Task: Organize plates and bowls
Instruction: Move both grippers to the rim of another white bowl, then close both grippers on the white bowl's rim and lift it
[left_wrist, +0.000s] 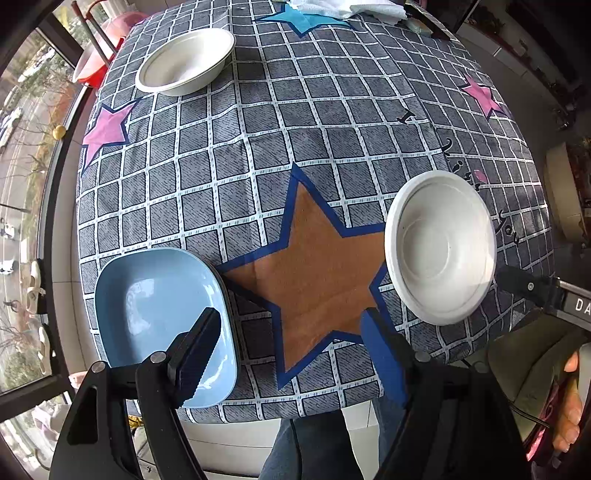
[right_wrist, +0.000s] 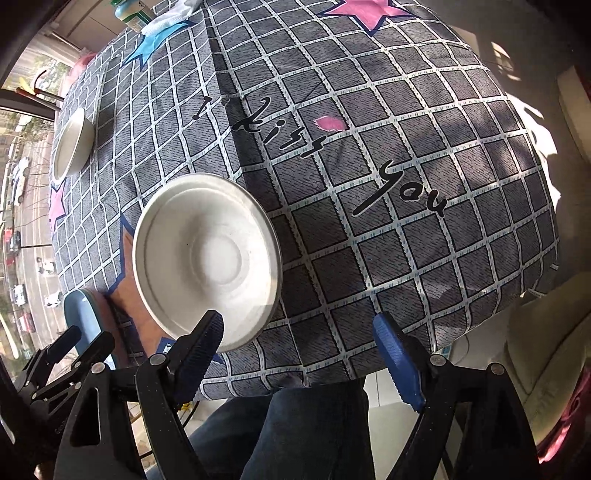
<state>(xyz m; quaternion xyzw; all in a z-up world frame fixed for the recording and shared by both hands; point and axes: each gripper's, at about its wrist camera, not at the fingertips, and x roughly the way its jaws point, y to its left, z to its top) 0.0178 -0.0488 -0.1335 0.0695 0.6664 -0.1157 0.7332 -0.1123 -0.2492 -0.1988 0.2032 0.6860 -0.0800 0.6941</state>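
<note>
While both grippers hang above the near edge with nothing between their fingers, the table lies under a grey checked cloth printed with stars, a large brown star sitting close to the near edge. Next in size, a light blue squarish plate rests at the near left corner, its right rim just beside the brown star's left point. Somewhat smaller, a white bowl stands upright near the near edge on the right, just past the star's right point; the right wrist view shows the same bowl below and left of the cloth's black lettering. A second white bowl stands well apart from it, toward the far left corner. Over the blue plate's near rim, the left gripper has its jaws spread wide and empty. Beside the near bowl's rim, the right gripper also stands wide apart, gripping nothing.
</note>
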